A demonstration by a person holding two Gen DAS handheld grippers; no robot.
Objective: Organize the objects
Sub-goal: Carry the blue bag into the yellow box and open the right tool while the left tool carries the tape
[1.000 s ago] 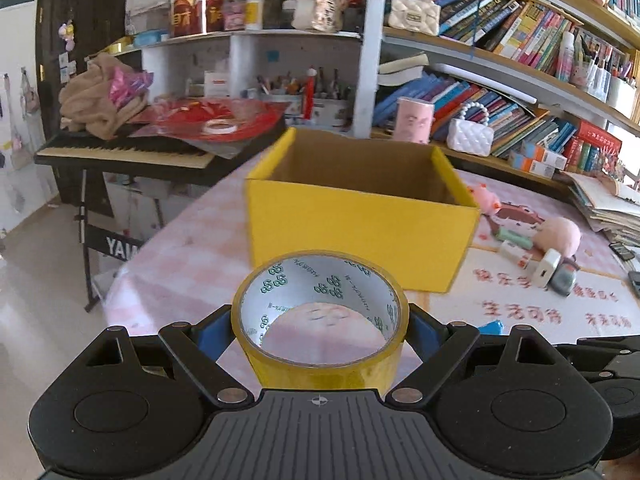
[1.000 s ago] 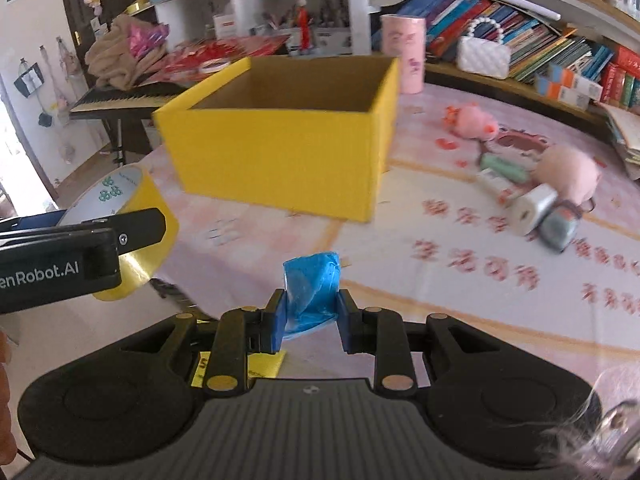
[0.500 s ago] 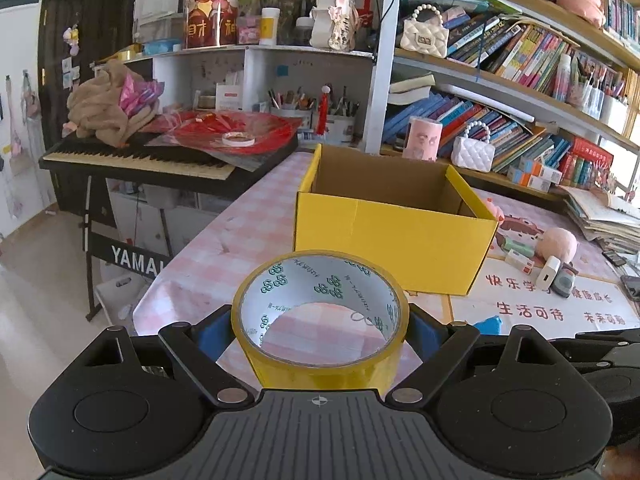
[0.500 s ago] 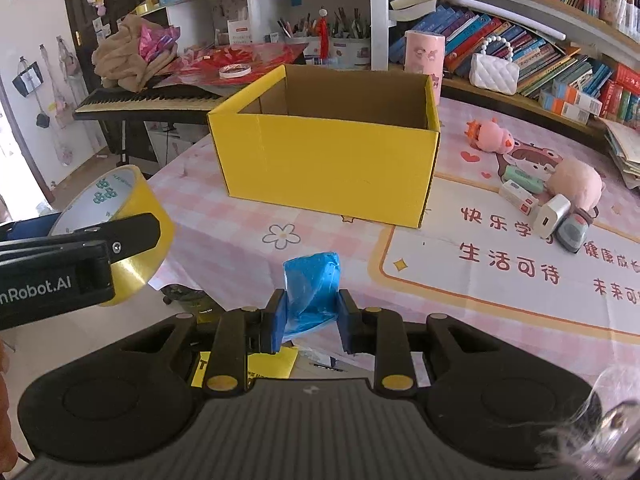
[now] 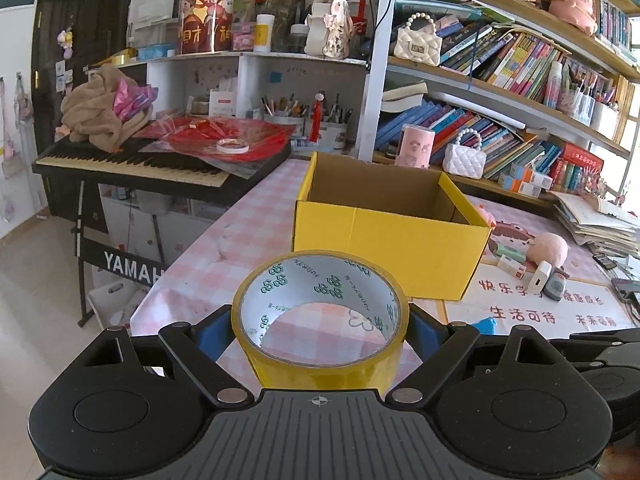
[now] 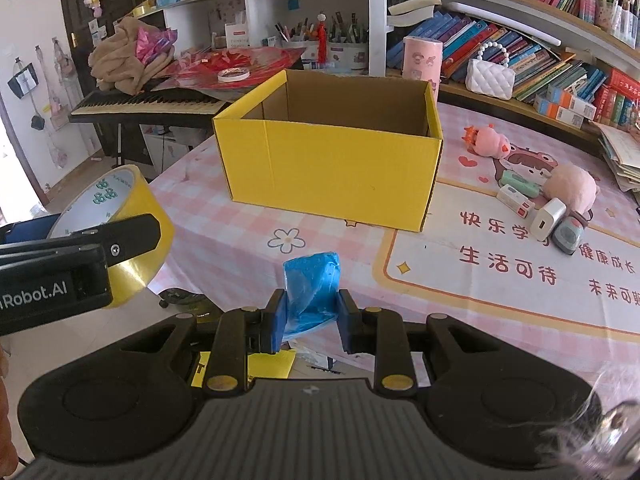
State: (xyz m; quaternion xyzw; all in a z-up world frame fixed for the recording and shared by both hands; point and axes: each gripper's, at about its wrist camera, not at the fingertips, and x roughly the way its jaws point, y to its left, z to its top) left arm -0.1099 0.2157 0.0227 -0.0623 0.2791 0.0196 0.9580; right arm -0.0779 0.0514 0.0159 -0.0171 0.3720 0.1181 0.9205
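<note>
My left gripper point(image 5: 320, 330) is shut on a wide roll of yellow tape point(image 5: 320, 364), its blue pads pressing the roll's two sides. The same tape roll point(image 6: 132, 216) shows at the left of the right wrist view, held by the left gripper's black finger point(image 6: 120, 236). My right gripper point(image 6: 311, 316) is shut on a crumpled blue plastic packet point(image 6: 314, 288). An open yellow cardboard box point(image 5: 384, 236) point(image 6: 332, 172) stands ahead on the pink checked table point(image 5: 240, 248), its inside looking bare. Both grippers hover short of the table's near edge, in front of the box.
Right of the box lie a pink plush pig point(image 6: 486, 142), a pink fluffy ball point(image 6: 572, 186), small white and green items point(image 6: 548, 220) and a printed mat point(image 6: 520, 264). A keyboard point(image 5: 132, 164) piled with cloth and red sheets stands left. Crowded bookshelves point(image 5: 520, 80) rise behind.
Both grippers have drawn back from the yellow box, which now looks smaller and farther away. The tape roll and the blue packet stay gripped as before.
</note>
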